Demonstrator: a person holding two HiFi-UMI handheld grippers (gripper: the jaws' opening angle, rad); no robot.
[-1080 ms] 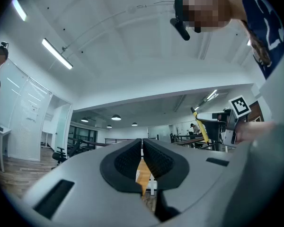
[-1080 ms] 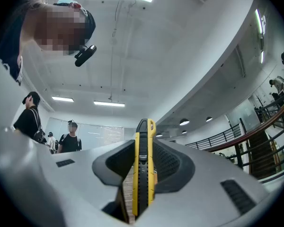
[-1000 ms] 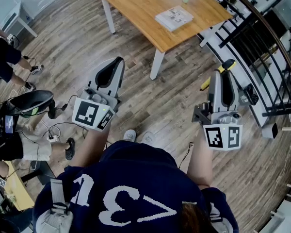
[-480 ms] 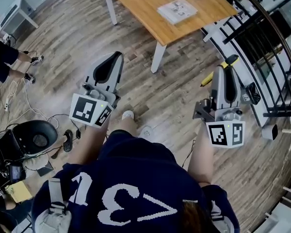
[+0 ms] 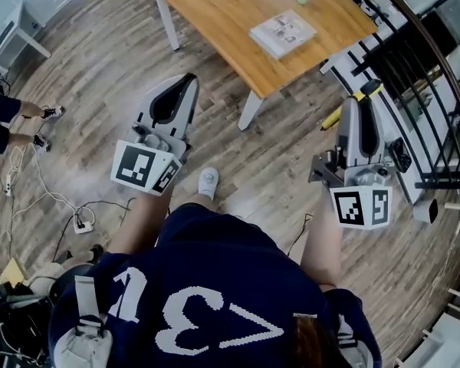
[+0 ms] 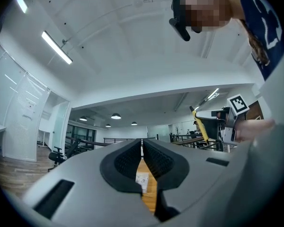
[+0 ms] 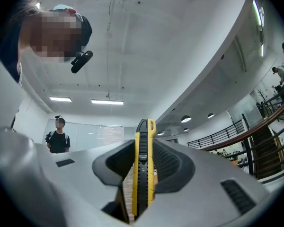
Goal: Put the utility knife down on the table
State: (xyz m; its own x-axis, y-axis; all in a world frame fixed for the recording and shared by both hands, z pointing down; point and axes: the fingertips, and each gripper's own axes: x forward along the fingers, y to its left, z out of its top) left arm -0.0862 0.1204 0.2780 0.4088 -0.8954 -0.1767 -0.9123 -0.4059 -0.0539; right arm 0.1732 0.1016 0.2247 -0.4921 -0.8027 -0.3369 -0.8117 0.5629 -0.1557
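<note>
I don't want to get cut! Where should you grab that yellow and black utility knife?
Grab the yellow and black utility knife by the middle of its handle, squeezing its two flat sides, as the right gripper does. It is long and slim, so those sides give the most to press on.

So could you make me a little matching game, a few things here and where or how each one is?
1. utility knife
2. booklet
3. white shoe
4. left gripper

A. on the wooden table
B. on the floor
C. shut, holding nothing
D. clamped in the right gripper

Pairs: 1-D, 2-A, 3-B, 4-C.
</note>
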